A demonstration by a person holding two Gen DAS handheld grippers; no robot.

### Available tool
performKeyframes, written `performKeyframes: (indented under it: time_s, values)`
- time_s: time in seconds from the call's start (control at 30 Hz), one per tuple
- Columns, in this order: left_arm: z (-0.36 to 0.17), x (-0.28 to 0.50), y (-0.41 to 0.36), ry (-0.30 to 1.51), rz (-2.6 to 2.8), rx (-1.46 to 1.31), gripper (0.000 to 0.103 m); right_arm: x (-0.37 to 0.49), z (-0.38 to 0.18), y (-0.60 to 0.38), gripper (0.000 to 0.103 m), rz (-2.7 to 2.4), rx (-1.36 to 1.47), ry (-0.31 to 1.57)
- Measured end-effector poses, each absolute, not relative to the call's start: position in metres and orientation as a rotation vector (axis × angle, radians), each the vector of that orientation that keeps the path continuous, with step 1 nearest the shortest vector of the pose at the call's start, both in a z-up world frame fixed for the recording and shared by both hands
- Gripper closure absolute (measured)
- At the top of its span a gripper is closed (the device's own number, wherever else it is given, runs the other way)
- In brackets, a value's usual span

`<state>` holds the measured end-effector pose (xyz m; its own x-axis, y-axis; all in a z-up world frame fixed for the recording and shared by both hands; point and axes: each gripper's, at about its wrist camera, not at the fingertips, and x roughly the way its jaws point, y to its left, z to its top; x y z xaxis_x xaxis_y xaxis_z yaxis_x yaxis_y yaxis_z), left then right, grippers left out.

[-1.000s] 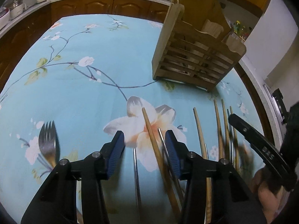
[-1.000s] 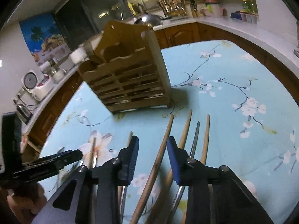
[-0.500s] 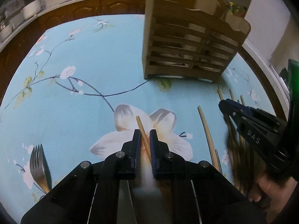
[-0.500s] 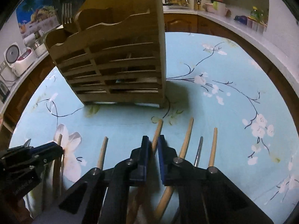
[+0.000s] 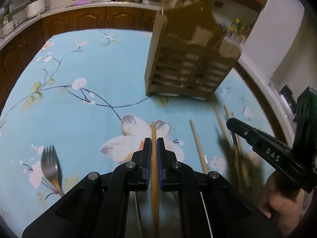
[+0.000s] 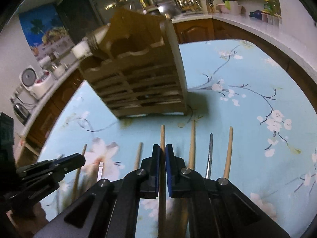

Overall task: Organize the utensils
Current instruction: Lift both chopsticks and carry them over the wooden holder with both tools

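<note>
Left gripper [image 5: 154,144]: jaws closed tight on wooden chopstick [image 5: 153,130], stick running straight ahead along fingers, tip toward frame centre.

Right gripper [image 6: 162,150]: pinched shut on second chopstick [image 6: 162,134], same forward axis.

Loose chopsticks [image 6: 191,138] on floral tablecloth [image 5: 79,119], lower right of left view.

Fork [image 5: 50,164] lower left.

Wooden utensil holder [image 5: 190,67] beyond, upper centre-right in left view; both tips point near its base. Judgement: sticks need tilting upright to enter holder; right gripper seems nearer.

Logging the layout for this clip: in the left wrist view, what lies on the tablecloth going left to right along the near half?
fork → chopstick held in the left gripper (chopstick) → loose chopstick → blurred cluster of chopsticks → right gripper.
</note>
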<state>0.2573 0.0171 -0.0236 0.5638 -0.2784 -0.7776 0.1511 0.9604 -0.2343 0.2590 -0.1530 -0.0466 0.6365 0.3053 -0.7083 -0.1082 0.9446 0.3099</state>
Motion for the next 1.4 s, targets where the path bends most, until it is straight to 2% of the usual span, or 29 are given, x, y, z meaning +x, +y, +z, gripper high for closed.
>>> performKeyframes:
  time_s: [0.67, 1.4]
  values:
    - [0.075, 0.196, 0.046, 0.723, -0.328, -0.234, 0.098, 0.197, 0.052, -0.166, 0.097, 0.357, 0.325, 0.609]
    - [0.087, 0.190, 0.042, 0.698, -0.339, -0.232, 0.098, 0.192, 0.057, -0.172, 0.097, 0.365, 0.331, 0.575]
